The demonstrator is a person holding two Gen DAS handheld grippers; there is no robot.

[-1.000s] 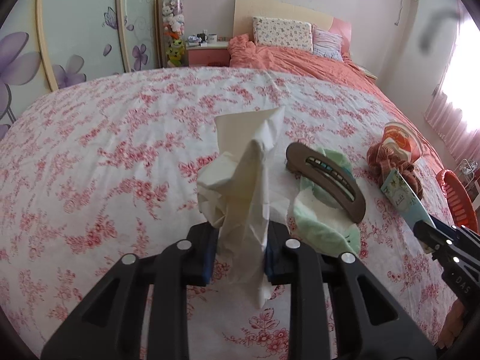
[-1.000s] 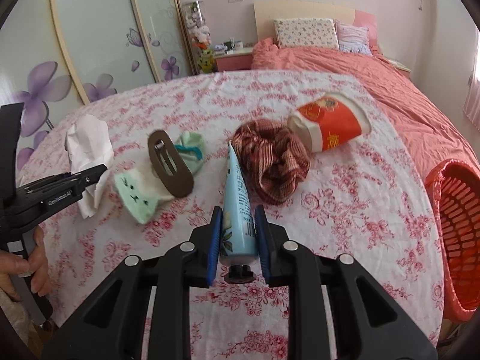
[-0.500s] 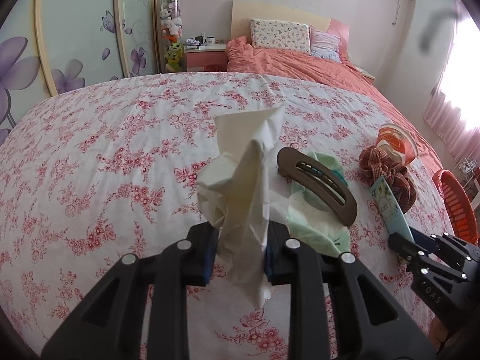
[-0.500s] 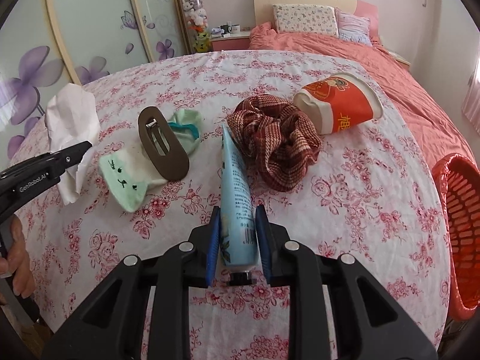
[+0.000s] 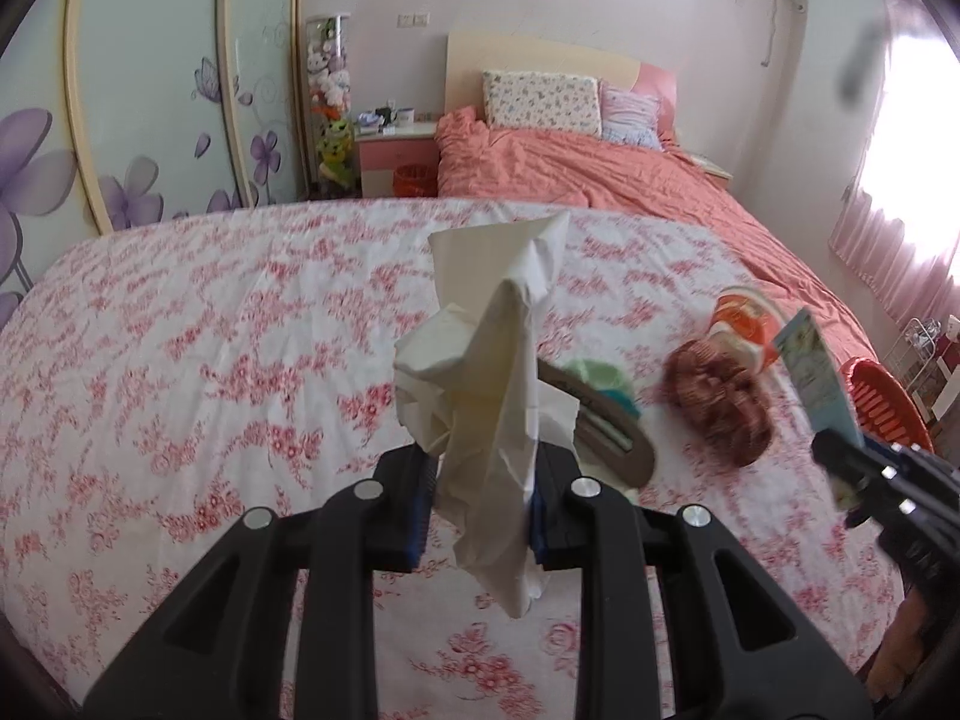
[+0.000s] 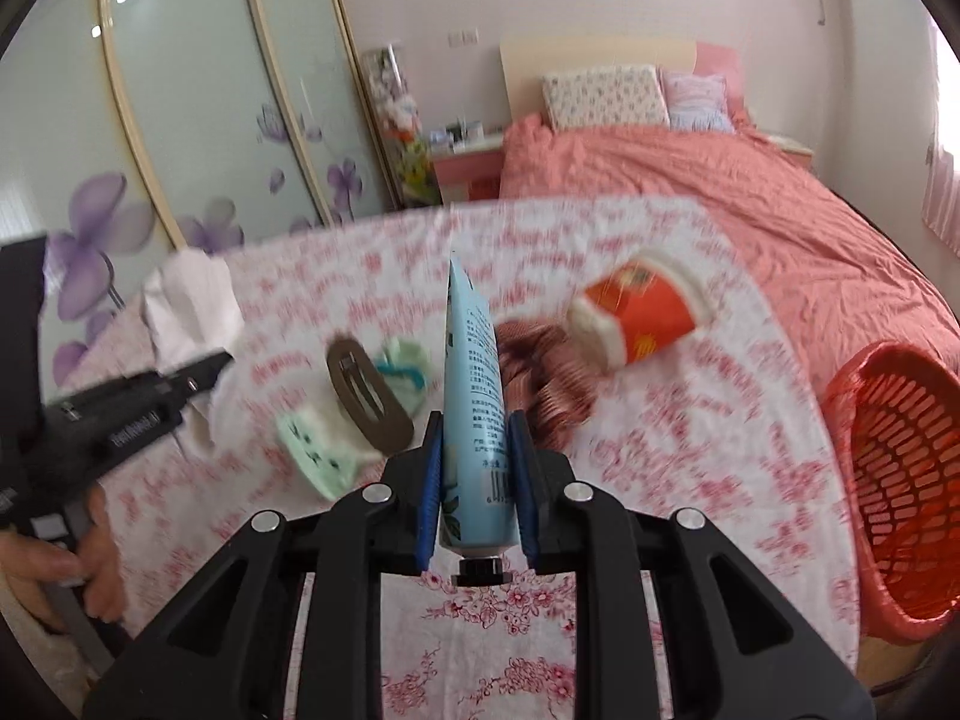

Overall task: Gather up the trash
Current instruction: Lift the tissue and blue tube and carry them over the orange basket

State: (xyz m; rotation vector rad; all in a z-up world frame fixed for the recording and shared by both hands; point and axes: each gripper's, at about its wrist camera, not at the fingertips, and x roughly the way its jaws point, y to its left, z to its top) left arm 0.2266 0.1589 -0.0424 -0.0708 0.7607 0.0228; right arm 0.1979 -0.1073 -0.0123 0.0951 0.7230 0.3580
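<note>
A crumpled white tissue [image 5: 486, 396] hangs off the table between the blue pads of my left gripper [image 5: 480, 480], which is shut on it. My right gripper [image 6: 477, 468] grips a light blue tube [image 6: 474, 372] near its black cap; its jaws are closing on the tube, which points away above the cloth. In the left wrist view the tube [image 5: 813, 366] shows at the right edge. In the right wrist view the tissue [image 6: 192, 306] shows at the left. A red paper cup [image 6: 642, 312] lies on its side on the floral cloth.
A red plastic basket [image 6: 900, 480] stands off the table's right edge. On the cloth [image 5: 180, 360] lie a checked scrunchie [image 6: 552, 384], a brown hair clip [image 6: 369, 393] and a mint green sock [image 6: 318, 447]. A bed with a coral cover stands behind.
Both grippers have risen with their loads. The tube has come up off the cloth, and the table items sit lower and blurred in both views.
</note>
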